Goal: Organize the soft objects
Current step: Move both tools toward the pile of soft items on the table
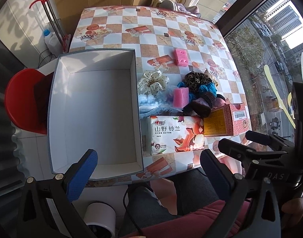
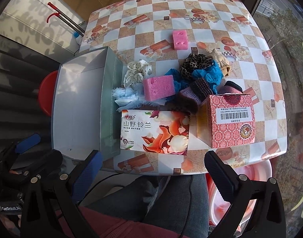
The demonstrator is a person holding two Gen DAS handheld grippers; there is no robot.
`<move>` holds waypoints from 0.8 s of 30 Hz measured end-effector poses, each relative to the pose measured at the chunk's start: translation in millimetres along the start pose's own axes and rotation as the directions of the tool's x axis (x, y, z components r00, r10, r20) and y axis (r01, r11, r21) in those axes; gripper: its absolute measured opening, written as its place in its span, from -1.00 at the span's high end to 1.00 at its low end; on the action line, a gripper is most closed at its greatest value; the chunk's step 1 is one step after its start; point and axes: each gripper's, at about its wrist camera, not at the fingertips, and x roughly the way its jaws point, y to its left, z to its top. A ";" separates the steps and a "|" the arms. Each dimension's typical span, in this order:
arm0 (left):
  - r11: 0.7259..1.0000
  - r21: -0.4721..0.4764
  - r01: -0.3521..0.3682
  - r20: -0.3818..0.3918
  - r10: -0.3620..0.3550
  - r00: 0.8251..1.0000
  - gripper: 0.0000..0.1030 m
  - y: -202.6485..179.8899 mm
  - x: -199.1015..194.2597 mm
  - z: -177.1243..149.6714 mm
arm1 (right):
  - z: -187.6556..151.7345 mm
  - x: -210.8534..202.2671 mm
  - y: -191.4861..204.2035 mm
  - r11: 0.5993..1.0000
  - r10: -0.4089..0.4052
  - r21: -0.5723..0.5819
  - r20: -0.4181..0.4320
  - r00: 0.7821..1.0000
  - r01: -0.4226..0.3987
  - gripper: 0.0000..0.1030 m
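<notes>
Task not started: box (image 1: 96,109) empty
Soft objects (image 2: 171,79) are piled on the bench (image 2: 211,19) beside the box; left hand-held gripper (image 1: 149,164) and right hand-held gripper (image 2: 153,164) are held wide, nothing gripped

The table (image 2: 250,63) wears a glossy, smooth plastic-looking cloth printed in checks. The open box (image 1: 96,107) looks like matt cardboard, white inside, grey-blue outside. Two pink sponges (image 2: 159,87) (image 2: 179,39) are porous and rough, pitted with holes. The cream polka-dot scrunchie (image 1: 152,82) has a satiny sheen; the leopard-print scrunchie (image 2: 195,63) is soft cloth, the blue one (image 2: 208,75) looks gauzy. A pale blue piece (image 2: 127,97) is fluffy and feathery. The dark knitted item (image 2: 199,89) is ribbed wool-like yarn. The tissue pack (image 2: 154,131) is shiny plastic film; the red carton (image 2: 232,121) is printed, smooth card. Gripper pads (image 2: 88,176) are blue, textured rubber on matt black plastic arms with metal screws
</notes>
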 end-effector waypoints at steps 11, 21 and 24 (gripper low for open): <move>0.998 0.015 -0.053 -0.113 0.055 0.992 -1.00 -4.8 6.0 5.0 | 1.5 -18.5 -26.3 0.998 -0.010 0.066 0.098 0.995 0.003 -1.00; 0.991 0.122 -0.058 -0.130 0.074 0.989 -1.00 -44.6 51.7 57.9 | 8.3 -51.4 -148.7 0.945 -0.060 0.326 0.133 0.989 0.014 -1.00; 0.988 0.141 -0.065 -0.140 0.085 0.987 -1.00 -67.0 71.0 90.1 | 11.4 -44.5 -193.9 0.917 -0.100 0.395 0.100 0.990 0.052 -1.00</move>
